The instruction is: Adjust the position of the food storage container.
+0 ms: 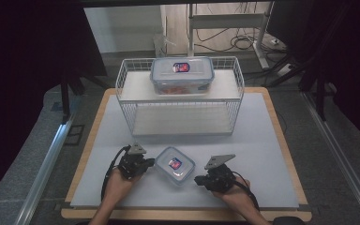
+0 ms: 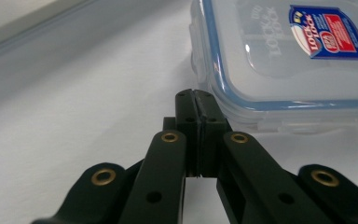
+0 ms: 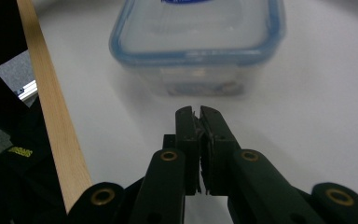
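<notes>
A small clear lidded box (image 1: 174, 165) with a blue seal and a red-and-blue label sits on the white mat near the front, between my two grippers. My left gripper (image 1: 152, 163) is shut and empty, its tips just beside the box's left side. In the left gripper view the closed jaws (image 2: 196, 95) point at the box's (image 2: 284, 56) near corner, almost touching it. My right gripper (image 1: 198, 179) is shut too, empty, at the box's right. In the right gripper view its tips (image 3: 197, 112) stand a short gap in front of the box (image 3: 198, 42).
A white wire rack (image 1: 180, 96) with two shelves stands at the back of the mat. A larger clear lidded box (image 1: 182, 75) rests on its top shelf. The table's wooden edge (image 3: 51, 116) frames the mat (image 1: 262, 140). A person's hands hold both grippers.
</notes>
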